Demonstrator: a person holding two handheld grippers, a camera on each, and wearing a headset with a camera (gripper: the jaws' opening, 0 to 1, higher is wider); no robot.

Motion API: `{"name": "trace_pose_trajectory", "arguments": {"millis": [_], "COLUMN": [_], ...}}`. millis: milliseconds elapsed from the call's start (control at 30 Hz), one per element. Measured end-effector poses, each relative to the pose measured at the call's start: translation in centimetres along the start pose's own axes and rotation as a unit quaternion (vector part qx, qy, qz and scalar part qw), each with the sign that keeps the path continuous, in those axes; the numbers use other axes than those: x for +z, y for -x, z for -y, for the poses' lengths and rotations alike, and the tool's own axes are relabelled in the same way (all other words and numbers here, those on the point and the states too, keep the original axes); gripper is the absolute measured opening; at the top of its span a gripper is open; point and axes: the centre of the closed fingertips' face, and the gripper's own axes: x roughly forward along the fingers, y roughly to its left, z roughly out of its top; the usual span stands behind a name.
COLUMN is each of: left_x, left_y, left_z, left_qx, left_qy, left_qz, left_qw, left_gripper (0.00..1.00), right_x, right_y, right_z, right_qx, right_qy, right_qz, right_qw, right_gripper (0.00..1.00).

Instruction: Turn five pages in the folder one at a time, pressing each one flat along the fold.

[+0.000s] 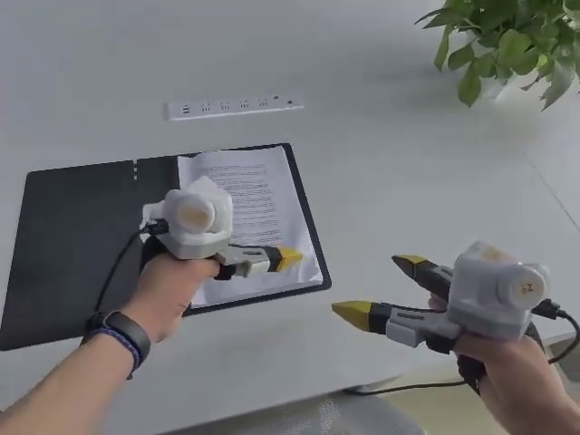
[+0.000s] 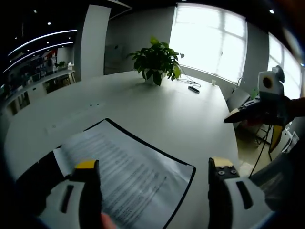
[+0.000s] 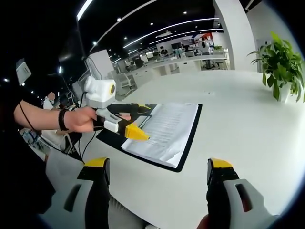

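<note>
The black folder lies open on the white table, its left half a bare black cover and its right half a printed page. My left gripper hovers over the lower right part of that page, and its jaws stand wide apart around the page with nothing between them. My right gripper is off to the right of the folder, above the table near its front edge. It is open and empty. From the right gripper I see the page and the left gripper over it.
A white power strip lies beyond the folder. A potted green plant stands at the far right corner. The table's front edge runs just below my hands. Office desks and a person show in the background.
</note>
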Motion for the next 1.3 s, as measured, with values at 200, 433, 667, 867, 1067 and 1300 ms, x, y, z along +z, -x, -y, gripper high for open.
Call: {"name": "trace_pose_trajectory", "arguments": {"millis": [200,433,667,867,1067,1300], "left_x": [-1.8,-3.7,-5.0,-5.8,-6.0,-6.0], "left_y": [-2.9,-5.3,-6.2,-6.5,-6.4,-6.3], "left_z": [0.2,0.5,-0.2,-0.3,-0.3,-0.5], "left_qx": [0.009,0.014,0.025,0.031,0.030,0.028], "left_qy": [-0.021,-0.022,-0.036,-0.058,-0.068,-0.060], "left_qz": [-0.027,-0.053,-0.075,-0.092,-0.097,-0.091], "left_qw": [0.9994,0.9983,0.9962,0.9935,0.9925,0.9937], "left_gripper": [0.94,0.93,0.92,0.88,0.86,0.81], "right_x": [-0.3,-0.3,-1.0,-1.2,-0.9,-0.5], "right_y": [-0.3,0.2,0.4,0.0,-0.7,-1.6], "right_z": [-0.1,0.5,0.9,0.7,0.7,1.0], "right_qx": [0.004,0.000,-0.003,0.001,0.007,0.015], "right_qy": [0.001,-0.004,-0.012,-0.012,-0.011,-0.006], "right_qz": [-0.008,-0.008,-0.012,-0.017,-0.014,-0.017], "right_qw": [1.0000,1.0000,0.9999,0.9998,0.9998,0.9997], "right_gripper": [0.83,0.83,0.82,0.82,0.81,0.81]}}
